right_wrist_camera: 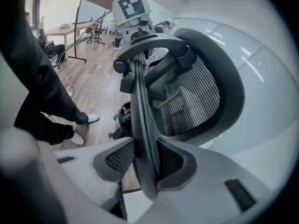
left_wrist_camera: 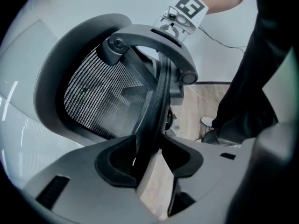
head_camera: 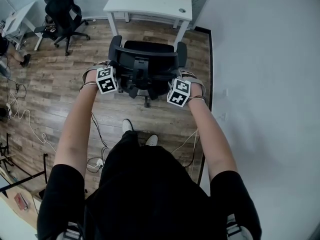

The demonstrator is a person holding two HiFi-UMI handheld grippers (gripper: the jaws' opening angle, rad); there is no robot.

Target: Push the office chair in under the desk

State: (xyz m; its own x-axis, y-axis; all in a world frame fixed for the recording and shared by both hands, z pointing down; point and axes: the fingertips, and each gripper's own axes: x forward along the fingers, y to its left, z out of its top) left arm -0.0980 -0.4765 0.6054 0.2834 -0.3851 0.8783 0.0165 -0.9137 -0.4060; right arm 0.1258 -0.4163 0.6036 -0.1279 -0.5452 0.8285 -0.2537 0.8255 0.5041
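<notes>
Head view: office chair (head_camera: 145,66) stands just near of the white surface (head_camera: 150,4); a skewed push could jam it on the right leg (head_camera: 180,33). Left gripper view: jaws of the left gripper (left_wrist_camera: 149,160) clasp the backrest rim (left_wrist_camera: 156,106) thinly and may slip. Right gripper view: jaws of the right gripper (right_wrist_camera: 140,164) grip that rim too.

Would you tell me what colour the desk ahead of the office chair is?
White desk, clearest in the head view.

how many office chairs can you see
2. One office chair stands right before the white desk; a second chair stands at the far left. More may be hidden out of frame.
</notes>
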